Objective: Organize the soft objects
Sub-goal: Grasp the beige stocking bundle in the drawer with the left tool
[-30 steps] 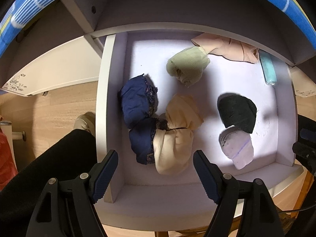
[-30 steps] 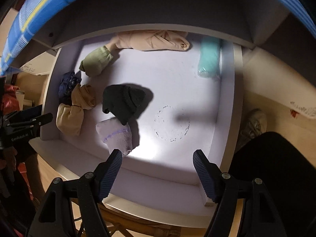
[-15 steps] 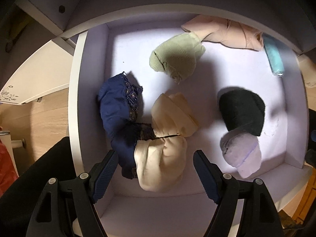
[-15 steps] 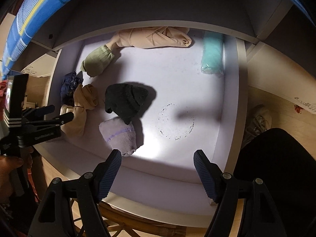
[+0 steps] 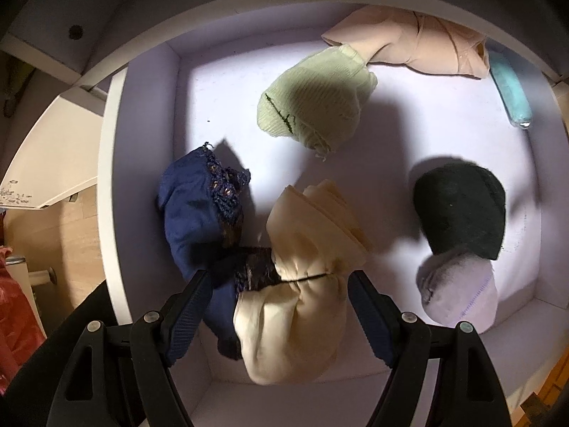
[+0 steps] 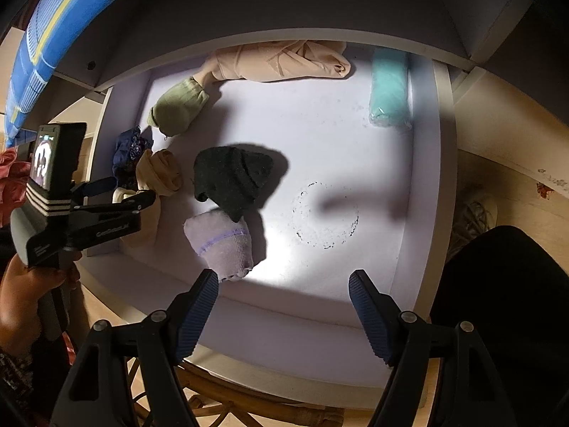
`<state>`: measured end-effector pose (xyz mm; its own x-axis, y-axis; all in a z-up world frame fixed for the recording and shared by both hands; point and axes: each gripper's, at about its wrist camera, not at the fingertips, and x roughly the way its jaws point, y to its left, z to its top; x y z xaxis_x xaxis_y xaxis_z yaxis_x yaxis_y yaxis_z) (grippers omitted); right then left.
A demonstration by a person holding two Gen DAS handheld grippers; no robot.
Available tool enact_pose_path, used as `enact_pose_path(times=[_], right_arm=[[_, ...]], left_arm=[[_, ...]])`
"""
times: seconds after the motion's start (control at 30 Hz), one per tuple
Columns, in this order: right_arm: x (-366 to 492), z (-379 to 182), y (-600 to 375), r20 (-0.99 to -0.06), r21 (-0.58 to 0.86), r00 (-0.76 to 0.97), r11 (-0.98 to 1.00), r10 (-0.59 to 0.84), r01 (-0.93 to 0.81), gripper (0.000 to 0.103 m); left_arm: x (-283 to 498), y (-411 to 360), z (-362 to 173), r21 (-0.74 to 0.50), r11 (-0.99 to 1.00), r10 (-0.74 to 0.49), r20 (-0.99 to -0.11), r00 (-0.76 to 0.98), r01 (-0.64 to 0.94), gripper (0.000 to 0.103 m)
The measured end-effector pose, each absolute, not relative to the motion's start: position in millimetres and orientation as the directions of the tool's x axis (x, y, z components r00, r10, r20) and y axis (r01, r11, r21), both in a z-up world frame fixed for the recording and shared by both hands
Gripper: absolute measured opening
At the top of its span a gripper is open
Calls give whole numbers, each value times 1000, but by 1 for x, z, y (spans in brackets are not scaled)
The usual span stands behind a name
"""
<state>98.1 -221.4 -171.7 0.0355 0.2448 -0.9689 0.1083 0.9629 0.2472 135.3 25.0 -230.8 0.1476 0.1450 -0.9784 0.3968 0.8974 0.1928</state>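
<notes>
An open white drawer carries everything. On its pale floor lie soft bundles: a navy piece touching a cream one by the left wall, a light green roll further back, a black bundle touching a lavender sock. Along the rear edge — a peach garment and a teal roll. A faint dark ring mark shows on the bare floor.

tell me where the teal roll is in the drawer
The teal roll lies in the drawer's far right corner in the right wrist view, right of the peach garment.
</notes>
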Motion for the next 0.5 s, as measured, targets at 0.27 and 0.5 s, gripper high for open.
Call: enact_pose_path(times=[0.27,0.5], right_arm=[[99,-174,-223,-967,256,26,959,254,124,77],[97,-174,-224,-964,265,29,955,263,135,77]], left_arm=[[144,2,-243,210,879,156,-975,158,428,84],[141,-21,-256,211,833,146,-975,165,512,84]])
